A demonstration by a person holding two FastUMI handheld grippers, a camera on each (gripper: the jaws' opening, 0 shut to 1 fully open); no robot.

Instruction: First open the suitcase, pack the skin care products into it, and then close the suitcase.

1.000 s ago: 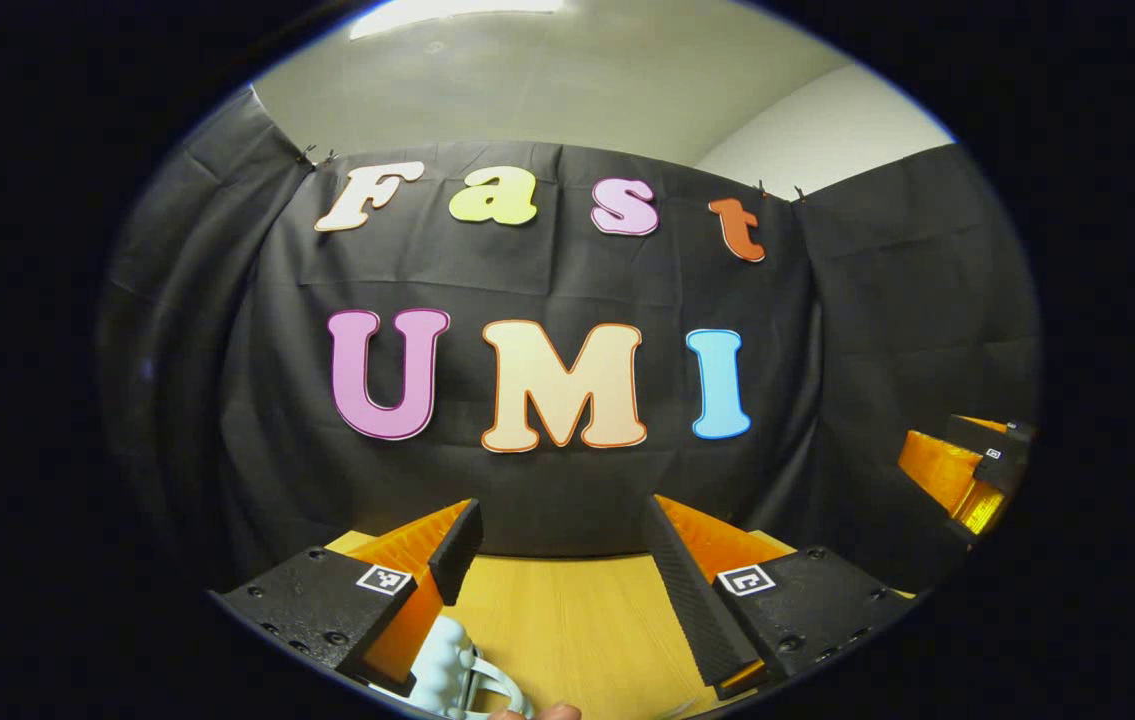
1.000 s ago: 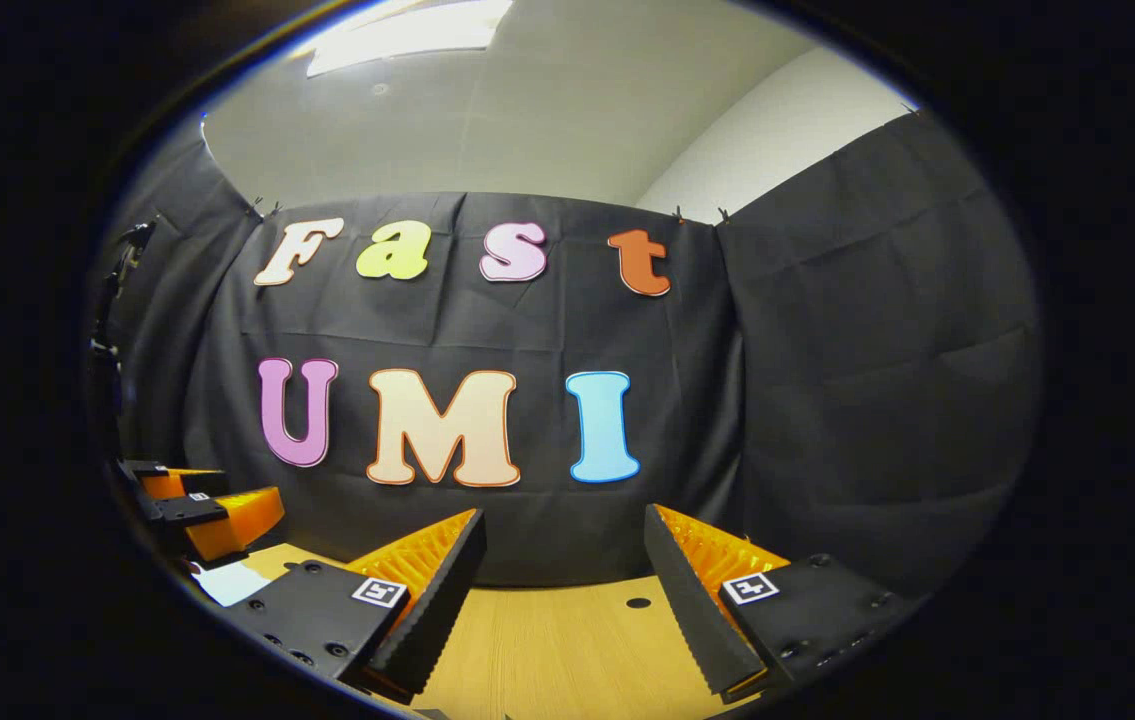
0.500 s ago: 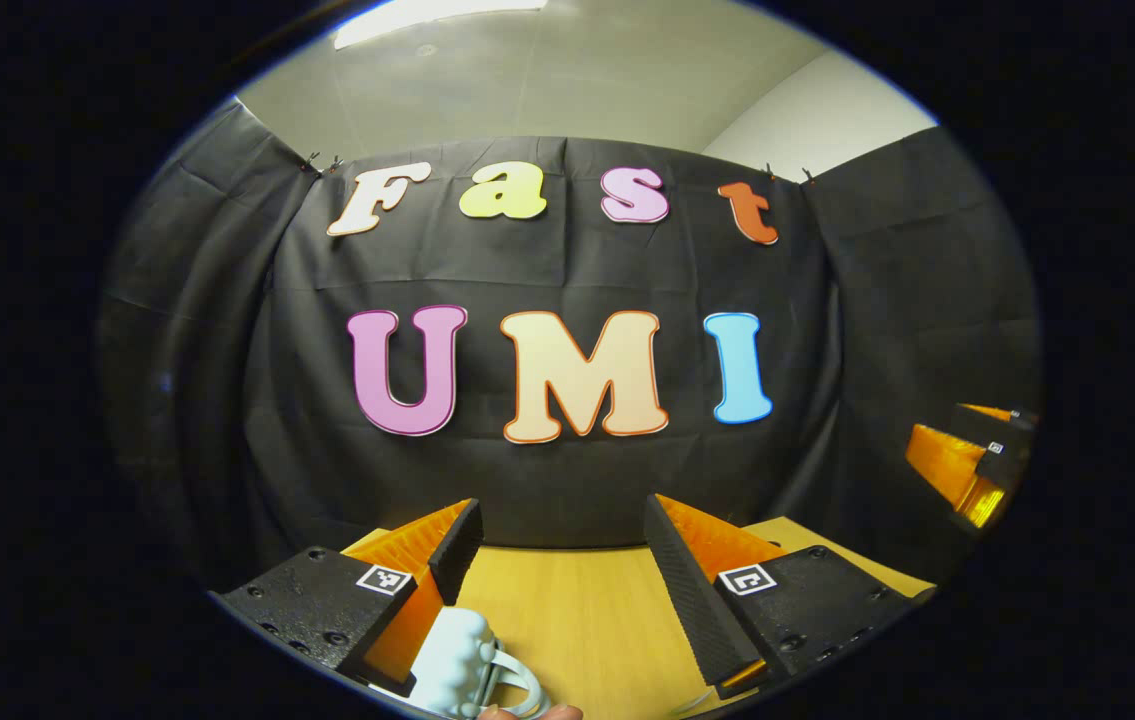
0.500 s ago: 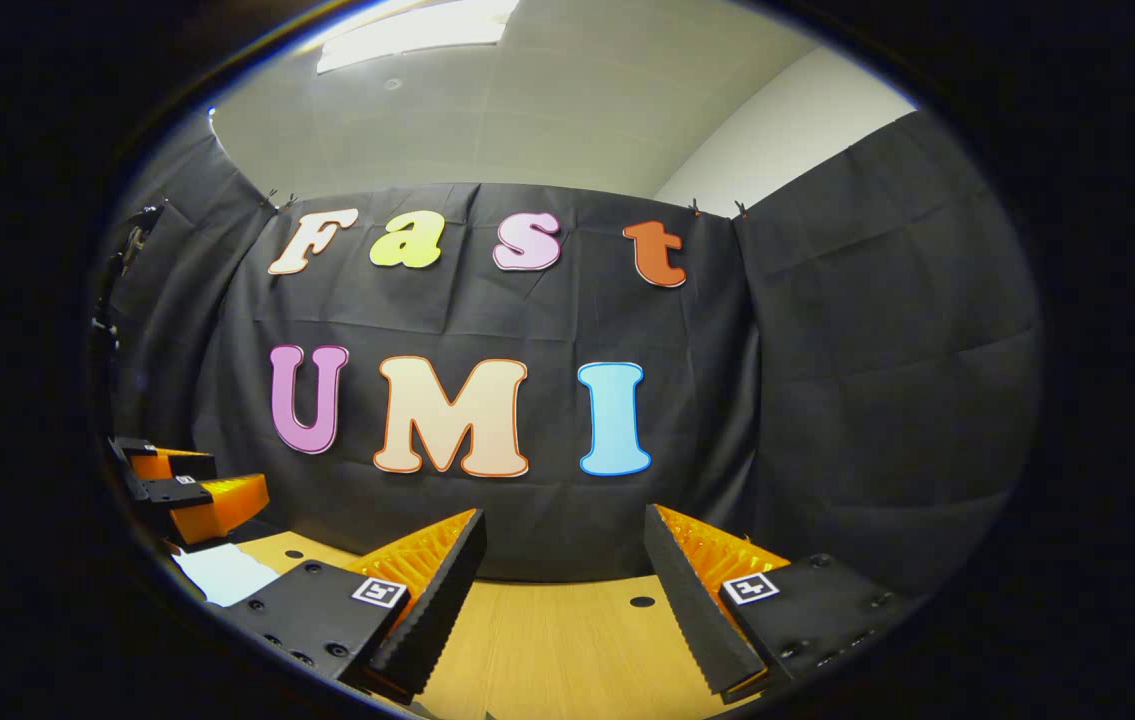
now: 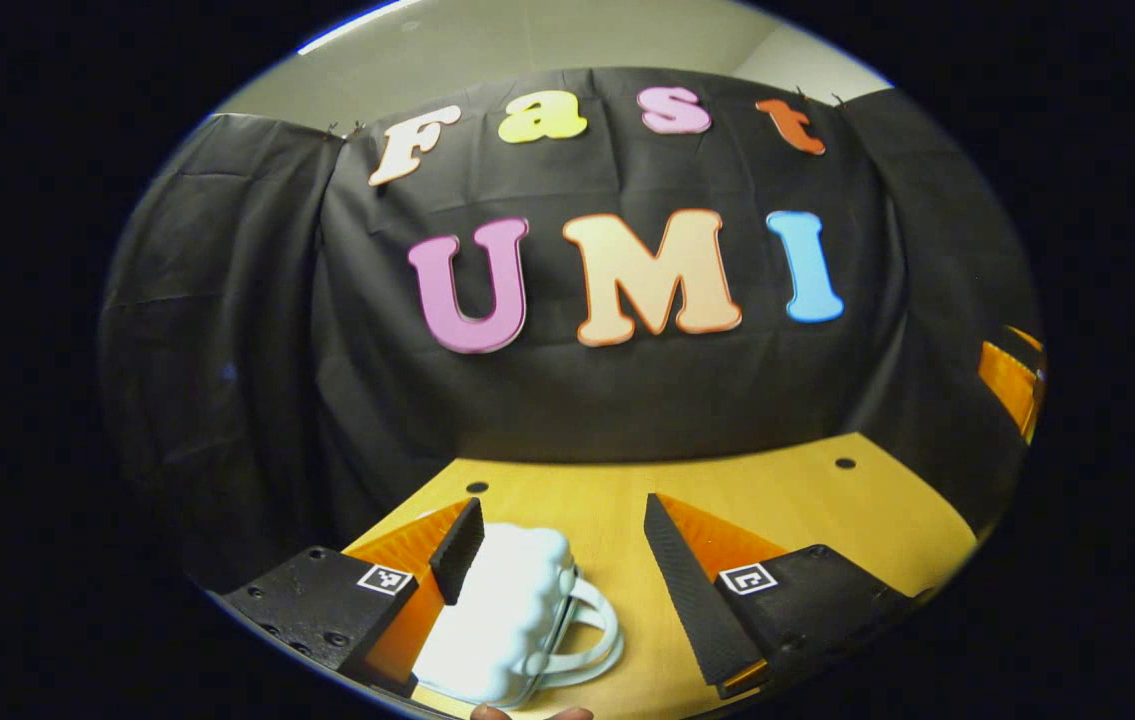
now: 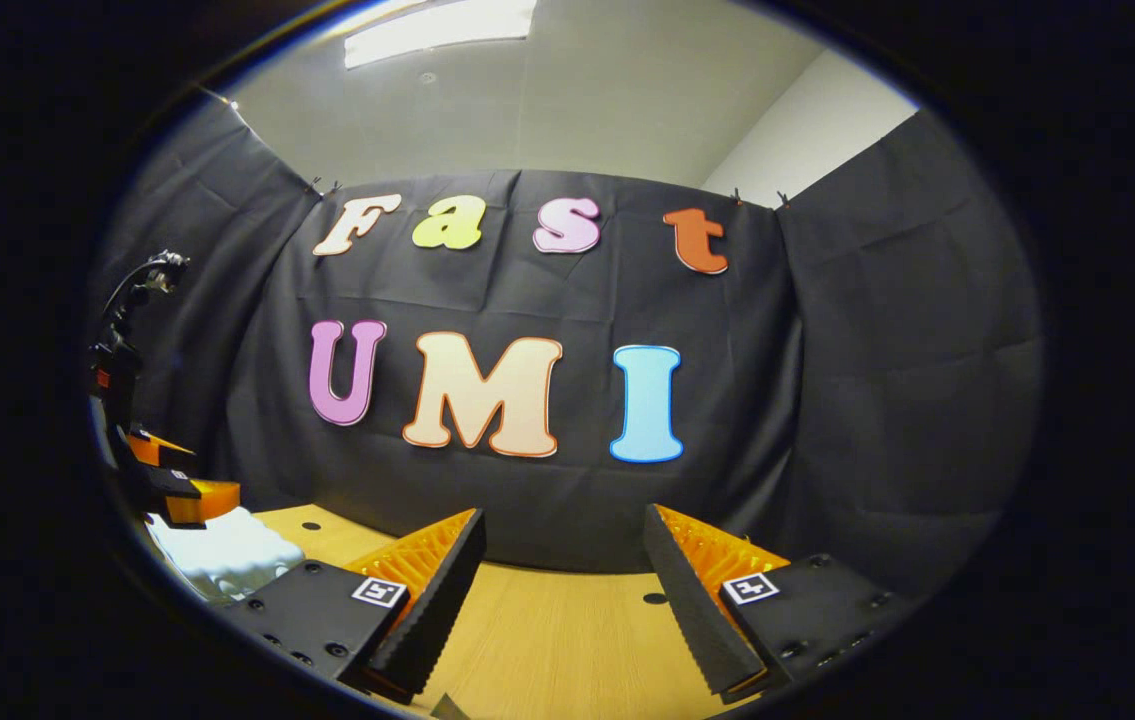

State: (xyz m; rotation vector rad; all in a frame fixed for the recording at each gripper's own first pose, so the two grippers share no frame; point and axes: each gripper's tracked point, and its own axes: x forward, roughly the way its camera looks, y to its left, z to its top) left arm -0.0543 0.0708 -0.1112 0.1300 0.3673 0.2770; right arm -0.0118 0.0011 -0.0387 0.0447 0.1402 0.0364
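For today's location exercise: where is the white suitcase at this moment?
In the left gripper view, the white suitcase lies on the wooden table, low and left of centre, against the left claw's left finger, handle toward the right finger.

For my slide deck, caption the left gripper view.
Open left gripper poised over a closed white quilted suitcase on the wooden table.

Black cloth wall, wooden table, pale ceiling, ceiling light

The right gripper is held above the wooden table, its jaws parted with nothing between them. At far left, the other gripper is seen just above a white suitcase.
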